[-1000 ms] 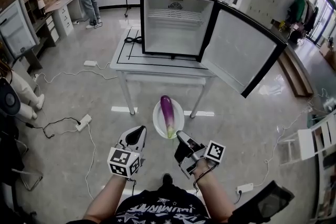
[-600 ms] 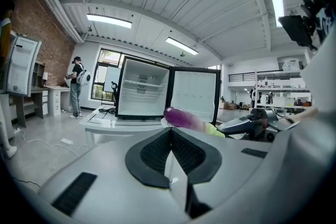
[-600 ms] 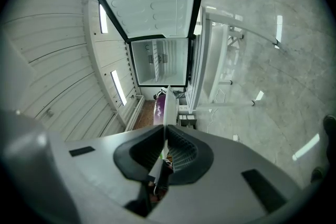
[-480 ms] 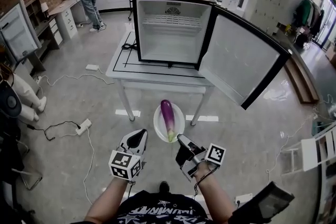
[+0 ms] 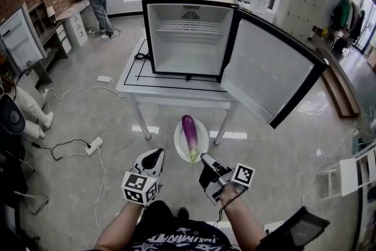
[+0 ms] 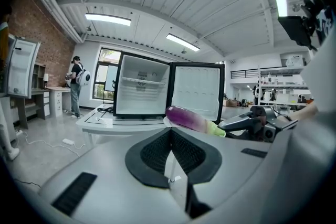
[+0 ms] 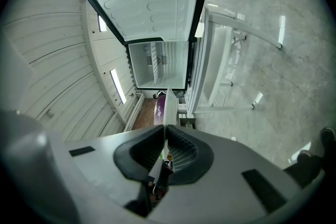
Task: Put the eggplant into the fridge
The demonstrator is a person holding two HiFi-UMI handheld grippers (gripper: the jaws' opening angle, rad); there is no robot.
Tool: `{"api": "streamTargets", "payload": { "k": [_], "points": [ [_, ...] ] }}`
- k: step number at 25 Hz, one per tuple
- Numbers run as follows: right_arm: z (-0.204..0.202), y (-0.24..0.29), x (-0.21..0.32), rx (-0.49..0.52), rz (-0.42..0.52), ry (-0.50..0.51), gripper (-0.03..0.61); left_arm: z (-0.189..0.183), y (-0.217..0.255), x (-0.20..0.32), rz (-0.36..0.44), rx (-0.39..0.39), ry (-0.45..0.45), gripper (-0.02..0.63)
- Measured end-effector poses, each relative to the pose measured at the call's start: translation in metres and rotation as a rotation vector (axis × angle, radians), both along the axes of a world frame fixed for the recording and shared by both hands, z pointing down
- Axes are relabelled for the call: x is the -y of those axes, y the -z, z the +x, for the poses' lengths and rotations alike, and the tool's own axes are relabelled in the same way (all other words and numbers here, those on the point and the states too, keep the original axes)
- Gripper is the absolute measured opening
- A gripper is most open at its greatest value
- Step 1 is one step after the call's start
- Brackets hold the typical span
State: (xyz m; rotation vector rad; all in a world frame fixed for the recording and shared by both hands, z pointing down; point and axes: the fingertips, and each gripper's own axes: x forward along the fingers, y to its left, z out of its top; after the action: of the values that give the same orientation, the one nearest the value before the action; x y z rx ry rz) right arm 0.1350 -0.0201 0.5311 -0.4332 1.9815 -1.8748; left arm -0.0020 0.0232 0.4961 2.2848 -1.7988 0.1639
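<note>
1. The left hand-held gripper [image 5: 156,153] hangs above the floor [image 5: 88,109], short of the white desk [image 5: 176,90] and just left of a white plate [image 5: 178,141]. In the left gripper view, its jaws [image 6: 169,130] are pressed together along one line. Nothing is between them and they touch nothing.
2. The eggplant [image 5: 189,133] lies lengthwise on that plate, with its purple end toward the fridge [image 5: 188,38] and its pale green end toward the person. The plate is clear of the floor, in the air before the desk's front edge and between the two grippers. From the left gripper view, the eggplant [image 6: 191,119] shows beyond the jaws and a little to the right.
3. The right hand-held gripper [image 5: 204,157] has its jaws closed on the plate's near rim and carries it. In the right gripper view [image 7: 166,129], the thin white rim runs edge-on between the pads, with the purple of the eggplant [image 7: 160,104] just past it.
4. The fridge stands on the desk with its door [image 5: 273,67] swung wide to the right. Its white inside faces the person, with a wire shelf high up.
</note>
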Motion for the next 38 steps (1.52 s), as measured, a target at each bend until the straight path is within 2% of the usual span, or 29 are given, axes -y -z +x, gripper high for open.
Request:
{"api": "streamTargets", "payload": {
  "k": [9,19,38],
  "points": [
    [-0.007,-0.001,0.016,0.001,-0.004,-0.013,0.021,-0.004,0.001,0.021,0.002,0.003,-0.026,0.009],
    [-0.027,0.004,0.058,-0.004,0.003,-0.055,0.021,-0.025,0.002,0.073,0.014,-0.021,-0.065,0.009],
    [-0.096,0.008,0.174,-0.025,-0.005,-0.153,0.021,-0.099,0.005,0.208,0.018,-0.041,-0.151,0.009]
  ]
}}
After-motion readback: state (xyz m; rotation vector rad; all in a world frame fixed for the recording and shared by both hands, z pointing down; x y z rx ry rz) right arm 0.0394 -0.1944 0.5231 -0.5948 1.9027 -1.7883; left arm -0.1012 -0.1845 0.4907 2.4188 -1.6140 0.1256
